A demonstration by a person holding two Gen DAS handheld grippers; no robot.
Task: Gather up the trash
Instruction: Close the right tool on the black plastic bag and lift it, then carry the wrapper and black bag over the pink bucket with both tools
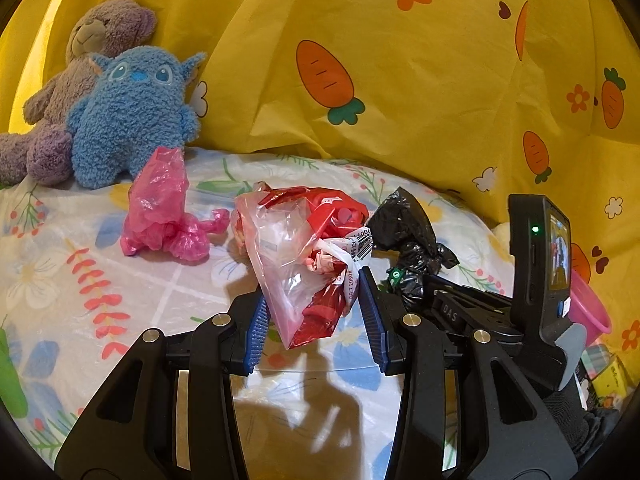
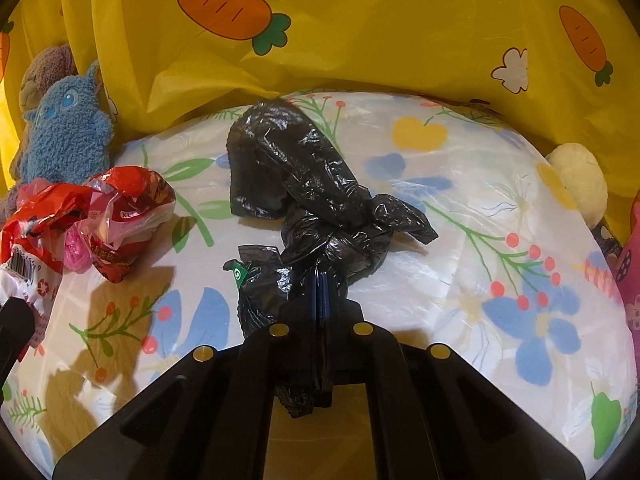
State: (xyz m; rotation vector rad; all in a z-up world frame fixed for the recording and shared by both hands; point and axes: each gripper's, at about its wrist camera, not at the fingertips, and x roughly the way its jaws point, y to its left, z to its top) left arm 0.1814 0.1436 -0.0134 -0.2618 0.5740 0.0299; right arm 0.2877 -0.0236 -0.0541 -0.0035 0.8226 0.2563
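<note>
A bundle of clear and red plastic bags with a barcode label hangs between the blue pads of my left gripper, which is shut on it just above the floral sheet. The same bundle shows at the left of the right wrist view. A crumpled black plastic bag lies on the sheet, and my right gripper is shut on its near, knotted end. That black bag sits just right of the bundle. A loose pink bag lies farther left, untouched.
A blue plush toy and a purple-brown bear lean on the yellow carrot-print cloth at the back left. A pink bucket stands at the right edge. A pale plush ball sits far right.
</note>
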